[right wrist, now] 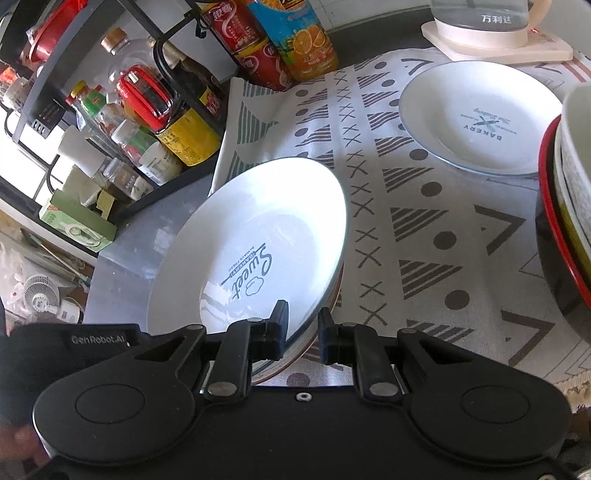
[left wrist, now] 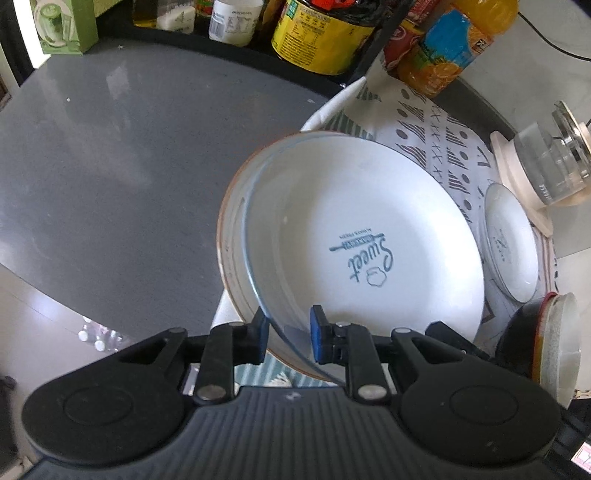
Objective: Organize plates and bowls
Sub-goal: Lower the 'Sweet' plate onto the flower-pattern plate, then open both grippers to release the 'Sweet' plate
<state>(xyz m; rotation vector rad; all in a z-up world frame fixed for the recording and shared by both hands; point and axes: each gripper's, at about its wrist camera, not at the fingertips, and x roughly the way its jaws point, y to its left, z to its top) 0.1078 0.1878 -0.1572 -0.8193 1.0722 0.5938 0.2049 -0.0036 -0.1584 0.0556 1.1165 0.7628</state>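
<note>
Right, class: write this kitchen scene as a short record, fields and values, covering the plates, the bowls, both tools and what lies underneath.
surface: patterned cloth on a grey counter
large plate: white "Sweet" plate, tilted, near edge over a brown-rimmed dish
left tool: jaws straddling the Sweet plate's rim, gap visible
right tool: jaws straddling the same plate's rim, gap visible
small plate: "Bakery" plate, flat on the cloth
bowls: nested stack, pale bowl inside a black red-rimmed one
behind: kettle, bottles

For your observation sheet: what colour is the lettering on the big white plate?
Dark blue "Sweet" lettering on the big white plate; clearest in the left wrist view.
</note>
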